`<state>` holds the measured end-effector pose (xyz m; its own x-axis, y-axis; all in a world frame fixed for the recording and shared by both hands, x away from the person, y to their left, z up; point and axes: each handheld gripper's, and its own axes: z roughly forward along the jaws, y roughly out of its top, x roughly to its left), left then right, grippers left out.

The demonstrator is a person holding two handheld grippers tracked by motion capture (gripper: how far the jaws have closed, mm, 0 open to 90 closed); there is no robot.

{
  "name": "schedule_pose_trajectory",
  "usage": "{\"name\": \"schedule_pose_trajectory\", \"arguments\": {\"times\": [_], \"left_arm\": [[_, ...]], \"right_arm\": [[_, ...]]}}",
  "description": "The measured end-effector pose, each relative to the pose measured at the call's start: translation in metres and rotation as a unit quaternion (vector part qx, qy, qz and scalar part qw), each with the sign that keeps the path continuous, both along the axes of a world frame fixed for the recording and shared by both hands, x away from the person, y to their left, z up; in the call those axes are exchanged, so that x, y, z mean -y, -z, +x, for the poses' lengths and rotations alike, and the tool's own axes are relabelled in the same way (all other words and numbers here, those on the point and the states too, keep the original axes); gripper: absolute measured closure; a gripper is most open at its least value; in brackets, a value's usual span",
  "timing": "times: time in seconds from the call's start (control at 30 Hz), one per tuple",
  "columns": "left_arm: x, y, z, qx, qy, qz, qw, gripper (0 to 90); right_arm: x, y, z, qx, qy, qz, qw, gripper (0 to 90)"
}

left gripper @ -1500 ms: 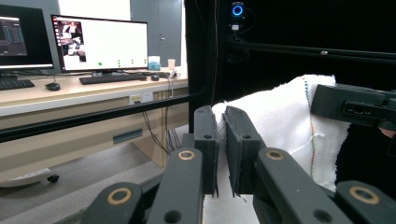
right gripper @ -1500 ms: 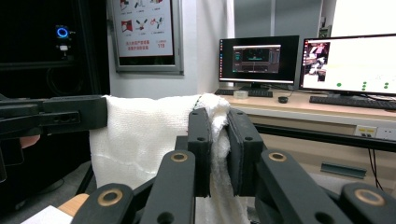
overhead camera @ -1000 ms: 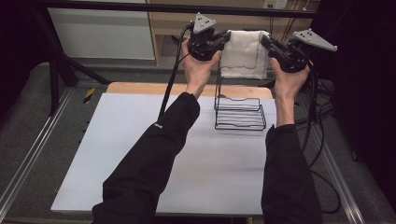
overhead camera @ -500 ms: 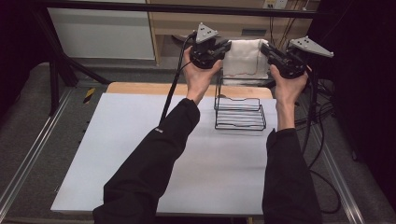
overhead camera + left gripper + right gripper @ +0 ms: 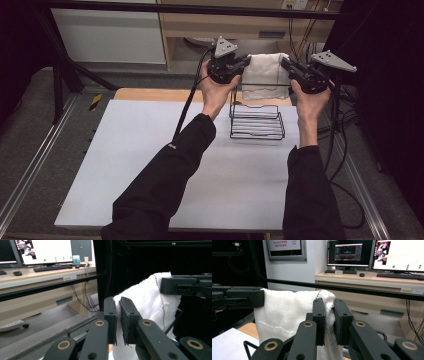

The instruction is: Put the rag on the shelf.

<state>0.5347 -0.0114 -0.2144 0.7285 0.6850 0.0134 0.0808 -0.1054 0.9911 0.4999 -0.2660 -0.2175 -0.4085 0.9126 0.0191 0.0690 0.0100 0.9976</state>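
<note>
Left gripper (image 5: pixel 244 61): we have its jaws nearly closed, pinching the towel's top corner on our left side; in the left gripper view (image 5: pixel 118 322) the cloth sits squeezed in the narrow slit between the pads.
Right gripper (image 5: pixel 286 63): jaws likewise nearly closed, clamped on the opposite top corner; in the right gripper view (image 5: pixel 329 320) the bunched cloth fills the gap.
White towel (image 5: pixel 264 75): we hold it spread between both grippers, hanging in the air at 12 o'clock from the wire rack.
Wire rack (image 5: pixel 257 121): black, standing on the white table top (image 5: pixel 150 160), at about 1 o'clock from the table's middle, between our two forearms.
</note>
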Motion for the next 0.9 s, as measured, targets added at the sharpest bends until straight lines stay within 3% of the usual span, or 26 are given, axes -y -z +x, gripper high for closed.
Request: {"name": "schedule_pose_trajectory", "arguments": {"times": [0.3,0.7,0.9], "left_arm": [[0.006,0.003,-0.008,0.005,0.012,0.006,0.9999,83.4],[0.001,0.009,-0.019,-0.007,0.03,0.015,0.9994,83.2],[0.0,0.01,-0.027,0.001,0.037,0.021,0.9991,83.2]], "right_arm": [[0.007,0.006,-0.009,0.0,0.003,0.004,1.0,80.8],[0.008,0.01,-0.029,-0.006,-0.009,-0.011,0.9999,80.4],[0.01,0.017,-0.038,-0.01,-0.017,-0.01,0.9998,80.1]]}}
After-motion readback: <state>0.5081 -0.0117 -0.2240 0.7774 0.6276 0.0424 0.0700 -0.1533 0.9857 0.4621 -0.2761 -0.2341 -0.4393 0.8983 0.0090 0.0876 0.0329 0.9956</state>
